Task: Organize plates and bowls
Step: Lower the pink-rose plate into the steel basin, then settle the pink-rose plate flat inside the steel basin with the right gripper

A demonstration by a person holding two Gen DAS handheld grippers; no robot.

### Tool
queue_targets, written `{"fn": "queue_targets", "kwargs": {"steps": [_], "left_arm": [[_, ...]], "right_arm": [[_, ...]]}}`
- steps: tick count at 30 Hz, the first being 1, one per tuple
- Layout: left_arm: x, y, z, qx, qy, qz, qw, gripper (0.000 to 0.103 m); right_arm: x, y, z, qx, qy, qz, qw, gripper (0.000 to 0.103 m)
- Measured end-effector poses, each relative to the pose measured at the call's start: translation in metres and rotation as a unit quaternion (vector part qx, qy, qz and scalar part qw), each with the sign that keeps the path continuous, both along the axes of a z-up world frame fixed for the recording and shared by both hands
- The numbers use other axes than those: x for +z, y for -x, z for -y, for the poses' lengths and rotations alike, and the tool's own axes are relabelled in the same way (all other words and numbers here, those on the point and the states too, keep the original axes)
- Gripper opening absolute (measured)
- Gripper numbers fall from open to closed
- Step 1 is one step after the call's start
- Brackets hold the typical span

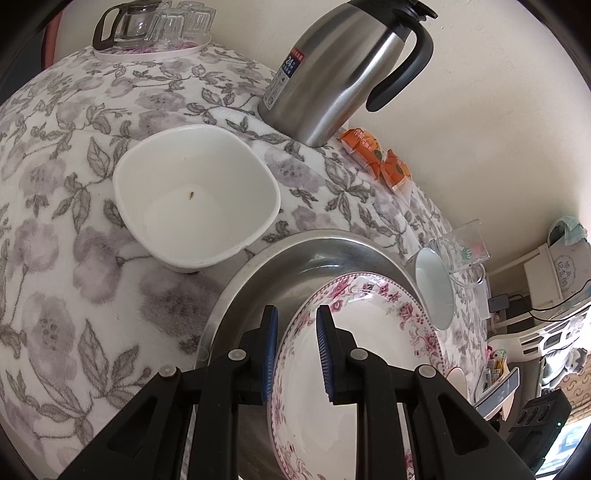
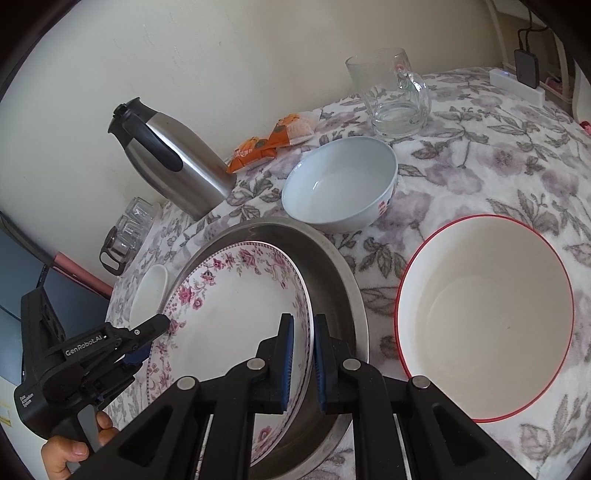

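A floral-rimmed plate [image 1: 388, 332] [image 2: 236, 306] hangs tilted inside a round steel pan [image 1: 314, 254] [image 2: 332, 266], held from both sides. My left gripper [image 1: 297, 321] is shut on the plate's left rim, and the right wrist view shows it [image 2: 164, 325] with a hand on its grip. My right gripper [image 2: 303, 325] is shut on the opposite rim, blue pads on either face. A white square bowl [image 1: 195, 199] [image 2: 151, 291] sits left of the pan. A white round bowl [image 2: 340, 181] [image 1: 434, 291] sits behind it. A red-rimmed bowl [image 2: 484, 314] stands to the right.
A steel thermos jug [image 1: 347, 70] [image 2: 170, 158] stands by the wall beside orange snack packets [image 1: 376, 155] [image 2: 266, 144]. A glass mug [image 2: 391, 96] sits behind the round bowl. A tray of glasses and a glass pot [image 1: 155, 29] occupies the far corner of the floral tablecloth [image 1: 55, 221].
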State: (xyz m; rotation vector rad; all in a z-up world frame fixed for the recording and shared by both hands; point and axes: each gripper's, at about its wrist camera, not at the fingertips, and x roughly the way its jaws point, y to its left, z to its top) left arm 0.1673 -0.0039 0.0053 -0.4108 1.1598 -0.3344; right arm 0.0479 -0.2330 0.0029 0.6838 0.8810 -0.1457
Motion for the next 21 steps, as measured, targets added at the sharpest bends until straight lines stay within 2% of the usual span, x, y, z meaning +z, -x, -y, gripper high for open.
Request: {"fn": "queue_targets", "kwargs": {"steps": [5,6,8,9,12,15,21], "left_arm": [[-0.004,-0.003,-0.002,0.005,-0.006,-0.003,1.0,0.022],[-0.004,-0.004,-0.003,0.005,-0.006,-0.002,1.0,0.019],[-0.001,-0.004,-0.001,-0.01,0.036,0.003,0.9993,0.018],[0.001,-0.003,0.002,-0.017,0.046,0.006,0.9988,0.018],[0.007,0.002,0.016,-0.034,0.018,0.023,0.999,0.018],[0.004,0.002,0.02,-0.041,0.025,0.013,0.9988,0.018],[0.004,0.001,0.011,-0.027,0.009,0.004,0.9996,0.018]], "right_arm": [[-0.003,-0.003,-0.002,0.003,-0.005,-0.001,1.0,0.011],[-0.003,-0.004,-0.002,0.005,-0.007,0.0,1.0,0.011],[-0.002,-0.006,-0.005,0.013,-0.01,0.006,1.0,0.011],[-0.001,-0.007,-0.007,0.015,-0.007,0.007,1.0,0.011],[-0.004,-0.01,-0.011,0.02,0.007,-0.004,1.0,0.011],[-0.012,-0.011,-0.006,0.015,-0.002,-0.011,1.0,0.011],[-0.012,-0.009,-0.002,0.008,-0.001,-0.011,1.0,0.011]]}}
